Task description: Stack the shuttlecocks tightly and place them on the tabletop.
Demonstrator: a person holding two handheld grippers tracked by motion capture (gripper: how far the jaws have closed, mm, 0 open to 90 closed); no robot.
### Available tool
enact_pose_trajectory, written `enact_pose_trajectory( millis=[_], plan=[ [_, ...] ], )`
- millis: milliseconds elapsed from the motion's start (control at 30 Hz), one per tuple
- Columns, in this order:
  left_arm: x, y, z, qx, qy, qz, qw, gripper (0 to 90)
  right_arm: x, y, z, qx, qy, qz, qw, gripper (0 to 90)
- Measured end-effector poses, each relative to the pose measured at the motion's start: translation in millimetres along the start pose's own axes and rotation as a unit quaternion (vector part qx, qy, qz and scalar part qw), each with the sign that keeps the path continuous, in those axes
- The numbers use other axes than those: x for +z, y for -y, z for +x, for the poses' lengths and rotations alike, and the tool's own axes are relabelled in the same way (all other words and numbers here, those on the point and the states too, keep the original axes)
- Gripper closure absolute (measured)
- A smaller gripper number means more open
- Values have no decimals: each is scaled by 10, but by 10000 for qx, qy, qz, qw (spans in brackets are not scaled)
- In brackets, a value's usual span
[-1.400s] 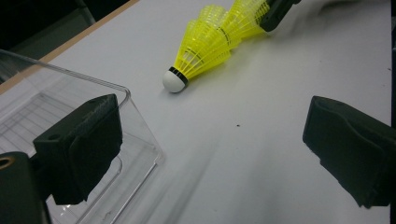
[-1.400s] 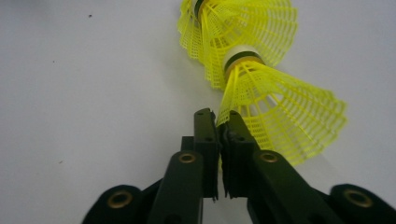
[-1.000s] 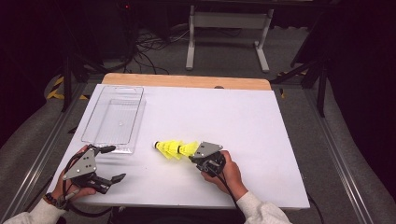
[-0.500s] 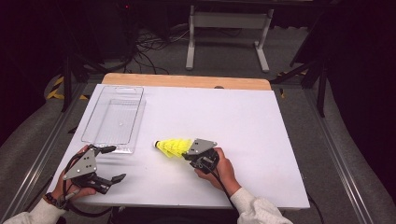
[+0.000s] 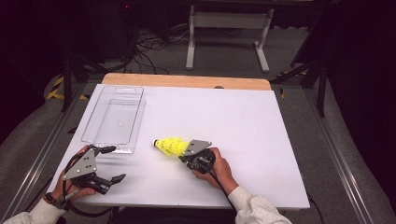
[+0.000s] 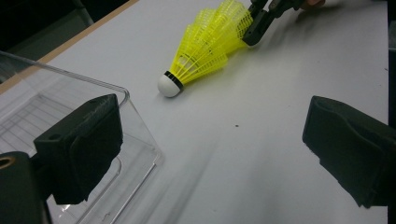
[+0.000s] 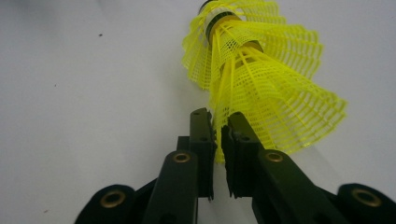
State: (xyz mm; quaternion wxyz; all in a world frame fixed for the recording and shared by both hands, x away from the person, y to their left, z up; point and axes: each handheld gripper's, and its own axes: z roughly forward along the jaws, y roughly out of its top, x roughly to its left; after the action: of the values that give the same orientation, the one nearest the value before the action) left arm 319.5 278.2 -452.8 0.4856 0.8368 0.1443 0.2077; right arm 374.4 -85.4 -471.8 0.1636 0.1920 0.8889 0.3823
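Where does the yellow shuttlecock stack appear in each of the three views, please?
High view: yellow shuttlecock stack lies low centre on the white table, cork pointing left.
Left gripper view: stack at top centre, cork at lower left.
Right gripper view: stack at upper right.
Shared landmark: the right gripper, its jaws at the skirt's rim.

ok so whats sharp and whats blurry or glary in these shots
High view: dim dark surroundings, white table evenly lit. Left gripper view: shuttlecocks sharp, near jaws soft, glare on the clear tray rim. Right gripper view: yellow mesh crisp, jaw bases blurred.
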Motion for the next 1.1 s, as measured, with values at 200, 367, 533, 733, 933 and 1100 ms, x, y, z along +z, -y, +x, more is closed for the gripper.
enact_pose_trajectory(
  millis=[200, 367, 533, 733, 933, 1100],
  plan=[
    [2, -1, -1, 6, 5, -1, 10000, 58, 11, 13, -7, 12, 35, 32, 10000, 740],
    [-2, -1, -1, 4, 2, 1, 10000, 58, 15, 28, -2, 29, -3, 68, 10000, 649],
    [-4, -2, -1, 6, 1, -2, 10000, 59, 5, 21, 13, 50, -54, 13, 10000, 518],
    [2, 0, 2, -14, 5, 6, 10000, 59, 35, -18, 21, 192, 25, -79, 9998, 361],
    [7, -1, 5, -20, 19, 17, 10000, 59, 95, -72, 36, 380, -16, -176, 9991, 303],
    [10, 1, 11, -14, 19, 36, 10000, 60, 163, -125, 67, 453, -65, -156, 9988, 297]
  ],
)
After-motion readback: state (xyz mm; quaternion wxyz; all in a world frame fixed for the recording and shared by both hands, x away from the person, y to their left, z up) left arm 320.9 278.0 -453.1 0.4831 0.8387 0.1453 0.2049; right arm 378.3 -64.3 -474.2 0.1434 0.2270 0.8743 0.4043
